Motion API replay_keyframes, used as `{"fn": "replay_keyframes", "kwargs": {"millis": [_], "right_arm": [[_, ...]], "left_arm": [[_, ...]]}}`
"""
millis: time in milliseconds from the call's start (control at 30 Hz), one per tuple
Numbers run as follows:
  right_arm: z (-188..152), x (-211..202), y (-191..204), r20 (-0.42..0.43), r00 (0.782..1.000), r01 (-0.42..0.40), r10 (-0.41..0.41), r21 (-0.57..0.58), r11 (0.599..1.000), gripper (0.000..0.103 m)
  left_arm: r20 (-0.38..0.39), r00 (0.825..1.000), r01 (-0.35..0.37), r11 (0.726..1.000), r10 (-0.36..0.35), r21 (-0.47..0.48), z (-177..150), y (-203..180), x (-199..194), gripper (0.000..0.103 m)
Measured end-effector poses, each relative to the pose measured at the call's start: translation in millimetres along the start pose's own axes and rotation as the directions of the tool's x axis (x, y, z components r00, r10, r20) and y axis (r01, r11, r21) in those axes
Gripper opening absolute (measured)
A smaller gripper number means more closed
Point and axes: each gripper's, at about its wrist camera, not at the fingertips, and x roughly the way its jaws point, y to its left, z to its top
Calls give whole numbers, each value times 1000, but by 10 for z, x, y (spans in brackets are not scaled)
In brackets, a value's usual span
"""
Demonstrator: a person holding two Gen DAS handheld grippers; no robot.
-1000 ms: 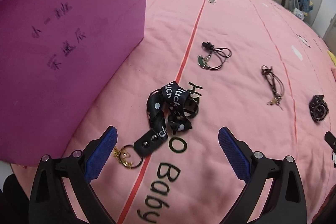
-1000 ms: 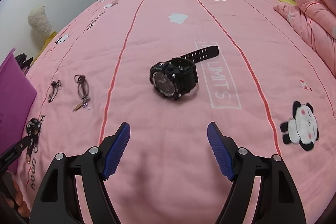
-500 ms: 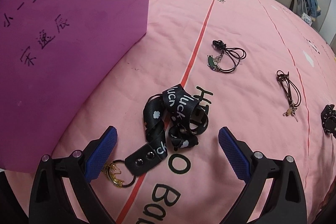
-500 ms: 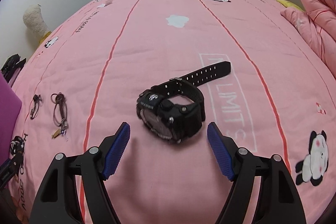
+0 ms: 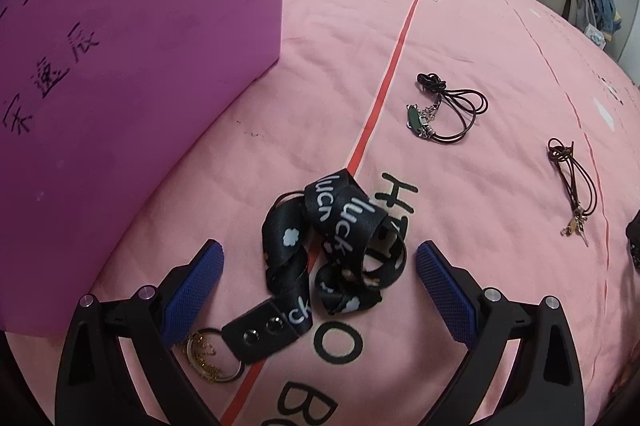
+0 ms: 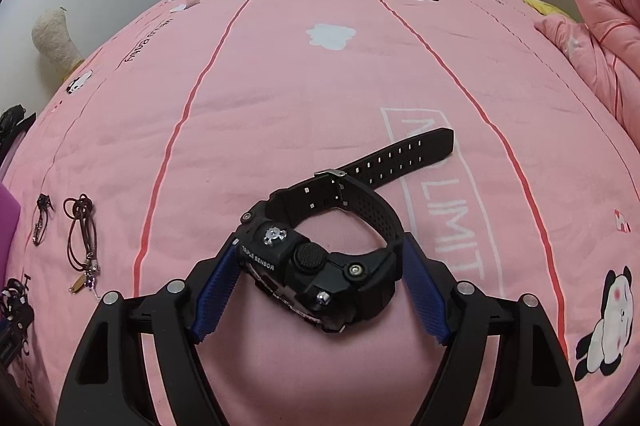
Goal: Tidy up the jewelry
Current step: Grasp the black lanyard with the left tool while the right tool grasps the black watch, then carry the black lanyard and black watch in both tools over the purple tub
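Observation:
A black lanyard [image 5: 332, 254] printed "luck", with a strap tab and a gold key ring [image 5: 212, 354], lies bunched on the pink bedspread. My left gripper [image 5: 316, 266] is open with the lanyard between its blue pads. A black digital watch [image 6: 320, 266] lies on the bedspread with its strap stretched away. My right gripper [image 6: 318, 278] is open and straddles the watch body, pads close on both sides. A black cord bracelet with a green charm [image 5: 444, 106] and a brown cord bracelet [image 5: 572, 178] lie farther out.
A tall magenta box [image 5: 132, 66] with handwritten characters stands left of the lanyard. The two cord bracelets also show at the left of the right wrist view [image 6: 82, 234]. A folded pink quilt [image 6: 608, 38] lies at the right, chairs with clothes behind.
My right gripper has moved forward until the watch sits between its pads. My left gripper has moved forward over the lanyard, which now lies between its pads. Both stay open.

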Motion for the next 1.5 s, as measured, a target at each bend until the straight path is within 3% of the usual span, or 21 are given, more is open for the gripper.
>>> {"fn": "replay_keyframes", "kwargs": {"millis": [233,333,433,500,567,833,1133,1500], "right_arm": [[-30,-18,32,21,1000,18,-17,-25,1000,68],[-27,-27,21,20,1000,14,-14,-24,1000,67],[-31,-45,10,19,1000,6,-6,-19,1000,67],[-42,-65,10,19,1000,6,-5,-24,1000,67],[-58,-89,0,19,1000,3,-2,-23,1000,67],[-188,-256,-34,21,1000,-21,21,-9,1000,67],[-429,-637,-69,27,998,-49,49,20,999,67],[-534,-1491,142,93,991,-94,95,-15,995,67]], "left_arm": [[18,1000,-12,1000,12,0,-1,-36,39,95],[19,1000,5,1000,-5,-13,-3,-14,23,85],[27,1000,10,1000,-9,-9,3,-20,-7,63],[28,999,29,1000,-29,3,0,-37,-34,39],[27,999,33,999,-34,24,3,-58,-63,22],[12,995,99,995,-99,16,-34,29,-233,21],[21,988,151,986,-153,69,-166,36,-609,21],[67,970,224,966,-234,132,-256,134,-1354,21]]}}
